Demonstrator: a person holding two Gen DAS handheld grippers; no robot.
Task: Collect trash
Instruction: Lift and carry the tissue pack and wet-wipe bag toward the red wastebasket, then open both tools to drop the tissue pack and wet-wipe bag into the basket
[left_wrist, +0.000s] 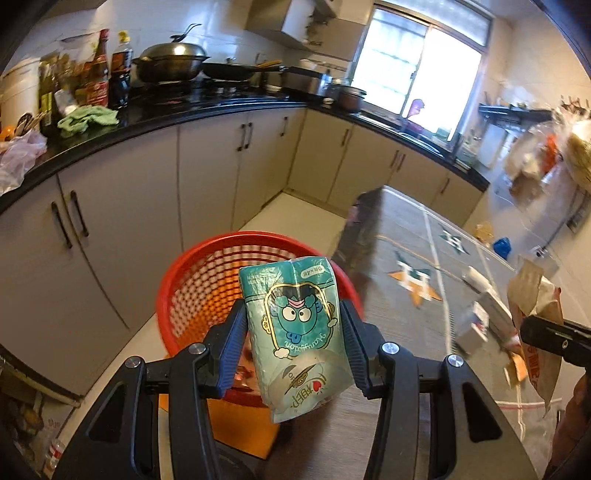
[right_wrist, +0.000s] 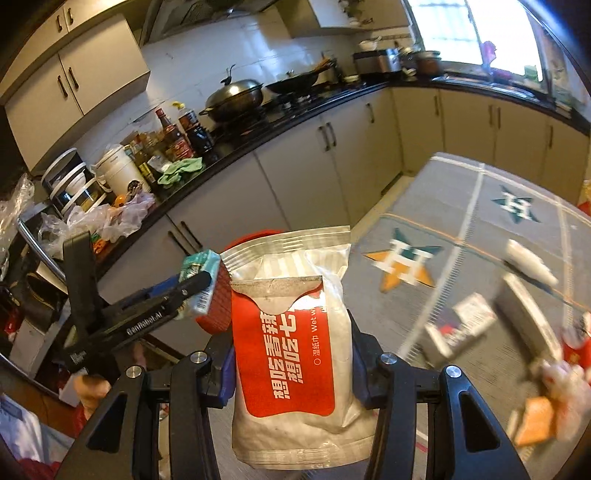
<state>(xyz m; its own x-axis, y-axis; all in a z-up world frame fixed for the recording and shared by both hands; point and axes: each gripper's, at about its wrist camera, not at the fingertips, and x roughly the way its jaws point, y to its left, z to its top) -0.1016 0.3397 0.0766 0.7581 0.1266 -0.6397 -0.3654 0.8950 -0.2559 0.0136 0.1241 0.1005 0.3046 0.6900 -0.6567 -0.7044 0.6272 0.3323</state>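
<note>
Kitchen fittings and cookware, background only.

Black tabletop (left_wrist: 207, 110) running along two walls above pale cabinet doors (left_wrist: 122, 221) with dark bar handles; on it a lidded wok (left_wrist: 171, 62) with a ladle resting on top, a dark frying pan (left_wrist: 229, 71), sauce bottles (left_wrist: 110, 70), a crumpled green cloth (left_wrist: 88, 119), clear plastic bags (left_wrist: 18, 157), a white jar-shaped appliance (right_wrist: 118, 171) and a stack of white-rimmed bowls in a rack (right_wrist: 72, 181). Range hood (left_wrist: 280, 22) over the stove. Bright window (left_wrist: 417, 66) above the sink end. Grey patterned cloth (left_wrist: 406, 236) with orange and green star motifs, covering a low surface at right.
</note>
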